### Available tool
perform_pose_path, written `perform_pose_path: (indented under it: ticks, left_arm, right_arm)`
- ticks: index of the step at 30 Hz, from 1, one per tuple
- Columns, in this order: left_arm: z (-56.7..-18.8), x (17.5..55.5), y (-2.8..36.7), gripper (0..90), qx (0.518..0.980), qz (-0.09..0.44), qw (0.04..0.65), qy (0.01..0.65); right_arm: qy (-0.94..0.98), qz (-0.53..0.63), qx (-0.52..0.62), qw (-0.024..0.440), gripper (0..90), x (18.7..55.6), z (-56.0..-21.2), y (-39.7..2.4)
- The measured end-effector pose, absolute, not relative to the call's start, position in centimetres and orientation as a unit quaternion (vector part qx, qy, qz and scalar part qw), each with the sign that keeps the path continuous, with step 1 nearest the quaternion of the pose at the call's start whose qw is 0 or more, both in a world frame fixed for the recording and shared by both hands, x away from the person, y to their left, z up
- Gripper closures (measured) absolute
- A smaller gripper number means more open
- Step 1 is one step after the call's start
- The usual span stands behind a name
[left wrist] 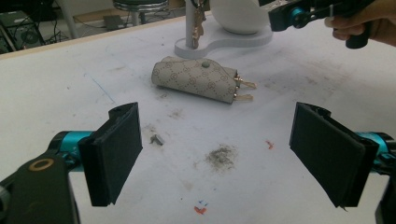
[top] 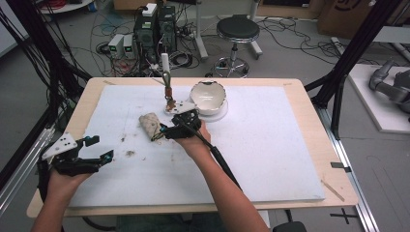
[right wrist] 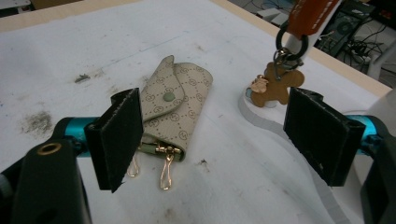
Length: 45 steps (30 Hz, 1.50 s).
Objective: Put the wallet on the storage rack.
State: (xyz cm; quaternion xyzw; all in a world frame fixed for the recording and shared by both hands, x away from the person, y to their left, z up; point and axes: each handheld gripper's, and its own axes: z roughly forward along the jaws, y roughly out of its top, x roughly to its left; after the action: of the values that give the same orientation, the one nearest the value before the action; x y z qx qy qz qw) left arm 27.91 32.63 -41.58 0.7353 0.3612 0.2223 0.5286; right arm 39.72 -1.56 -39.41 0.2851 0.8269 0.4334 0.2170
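**Over the pouch, jaws wide**

Mid-table on the white mat (top: 270,145), the beige patterned leather key pouch (right wrist: 175,105) lies flat. Right gripper (right wrist: 212,130) hovers just above it, jaws apart; left gripper (top: 96,152) waits near the table edge, jaws spread too.

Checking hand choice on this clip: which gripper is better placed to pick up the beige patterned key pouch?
Right. The right gripper hovers open beside the beige patterned key pouch; the left gripper sits open, farther off near the table's edge.
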Motion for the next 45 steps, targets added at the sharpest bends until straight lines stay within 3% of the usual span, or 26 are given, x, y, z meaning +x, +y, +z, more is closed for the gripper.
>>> perform_pose_path:
  ticks: [41, 45]
  left_arm:
    - [-41.6, 28.1, 32.8, 16.9, 0.736, 0.223, 0.528, 0.361]
    - [-41.6, 28.1, 32.7, 16.9, 0.736, 0.222, 0.527, 0.362]
  right_arm:
    - [0.868, 0.360, 0.300, 0.167, 20.0, 41.8, -45.2, 5.5]
    - [0.870, 0.357, 0.297, 0.168, 23.7, 41.8, -45.2, 5.5]
